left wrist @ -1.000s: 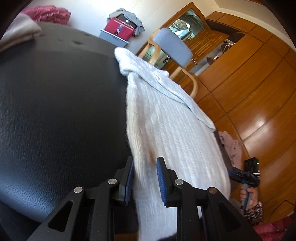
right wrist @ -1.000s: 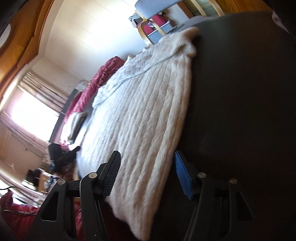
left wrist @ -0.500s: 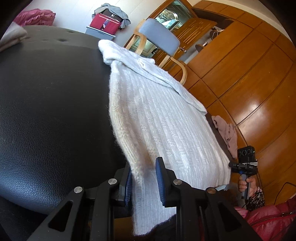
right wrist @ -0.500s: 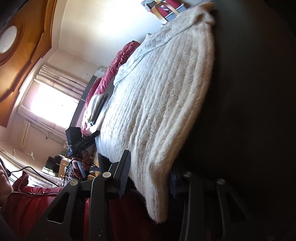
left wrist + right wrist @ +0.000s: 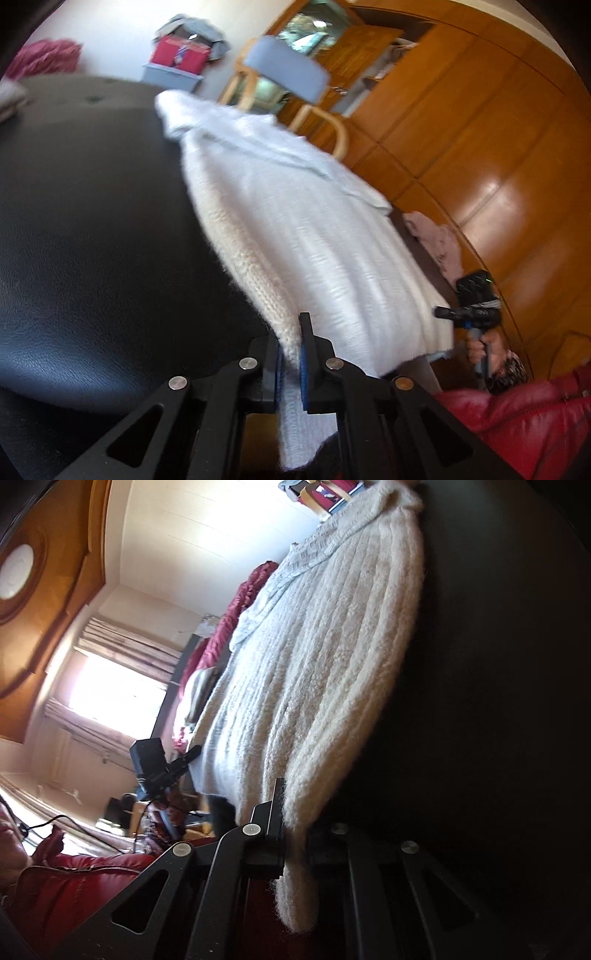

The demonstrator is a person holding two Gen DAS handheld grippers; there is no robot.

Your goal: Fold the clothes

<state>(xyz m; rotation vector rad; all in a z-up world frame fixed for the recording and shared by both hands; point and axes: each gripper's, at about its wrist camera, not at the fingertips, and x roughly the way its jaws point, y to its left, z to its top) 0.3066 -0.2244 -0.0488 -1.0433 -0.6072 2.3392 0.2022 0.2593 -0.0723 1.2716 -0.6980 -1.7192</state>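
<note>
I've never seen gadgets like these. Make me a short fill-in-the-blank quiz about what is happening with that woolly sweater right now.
1. Both grippers are shut on the near edge of a white knitted ____.
2. The sweater lies on a ____ leather surface.
3. In the left wrist view, a chair with a ____ backrest stands beyond the sweater.
4. The left gripper has pads coloured ____.

Missing words: sweater; black; grey; blue
</note>
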